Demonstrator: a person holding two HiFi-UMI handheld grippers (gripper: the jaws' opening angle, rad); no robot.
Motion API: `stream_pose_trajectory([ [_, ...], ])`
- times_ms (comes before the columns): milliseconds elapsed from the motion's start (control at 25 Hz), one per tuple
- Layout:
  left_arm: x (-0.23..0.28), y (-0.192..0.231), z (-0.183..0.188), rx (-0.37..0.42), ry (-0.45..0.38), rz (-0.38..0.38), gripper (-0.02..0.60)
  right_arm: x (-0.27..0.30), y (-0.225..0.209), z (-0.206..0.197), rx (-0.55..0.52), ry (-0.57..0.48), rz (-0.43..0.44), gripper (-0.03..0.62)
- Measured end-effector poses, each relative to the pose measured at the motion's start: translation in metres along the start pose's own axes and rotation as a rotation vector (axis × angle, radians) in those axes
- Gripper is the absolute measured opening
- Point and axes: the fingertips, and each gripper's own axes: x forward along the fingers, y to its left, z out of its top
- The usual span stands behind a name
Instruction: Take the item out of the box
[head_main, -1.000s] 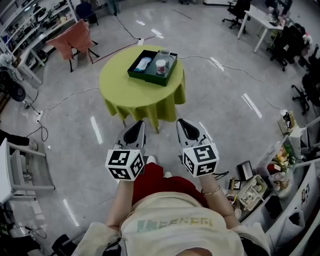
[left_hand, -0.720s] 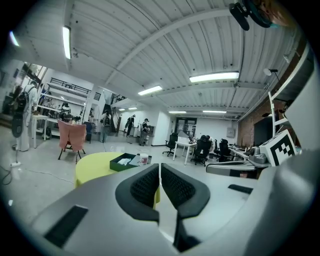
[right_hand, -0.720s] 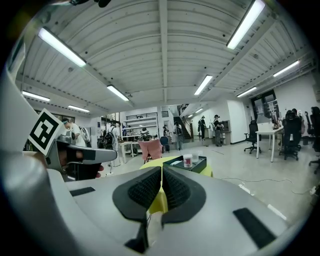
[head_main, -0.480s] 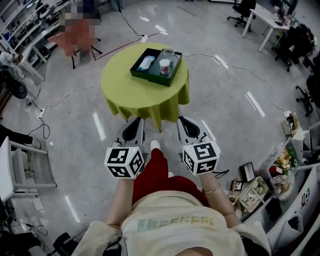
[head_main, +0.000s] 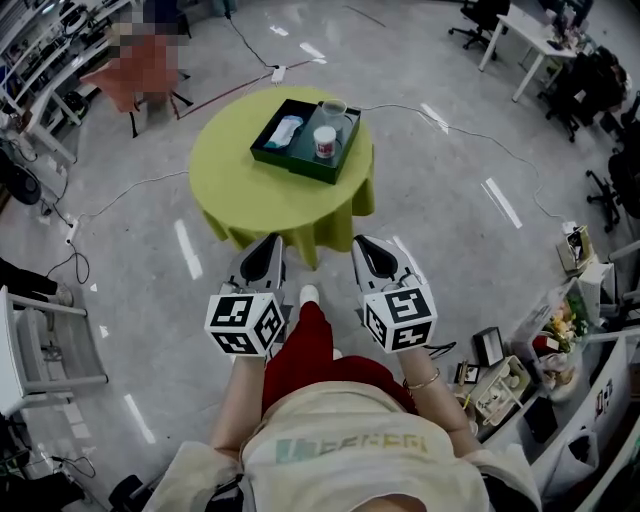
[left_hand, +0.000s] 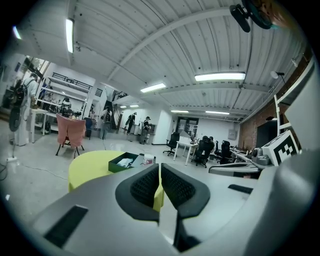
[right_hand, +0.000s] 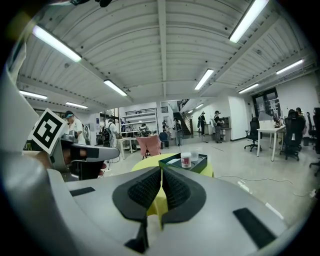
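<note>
Left gripper (head_main: 270, 246) and right gripper (head_main: 362, 246): both closed, empty, well short of the green round table (head_main: 240, 195). Dark box (head_main: 296, 164) sits on it, holding a white jar (head_main: 324, 142). Best to step closer and open the jaws before reaching over the rim.

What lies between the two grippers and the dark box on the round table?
In the head view, only grey floor and the table's bare yellow-green top separate the left gripper and right gripper from the box.
</note>
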Motion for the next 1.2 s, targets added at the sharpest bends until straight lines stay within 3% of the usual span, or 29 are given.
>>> stream_pose_trajectory([
  [1200,0.17,0.125,0.042,-0.036,0.061,-0.033,0.032,0.197,-0.057,0.063,-0.001,0.036,-0.041,0.038],
])
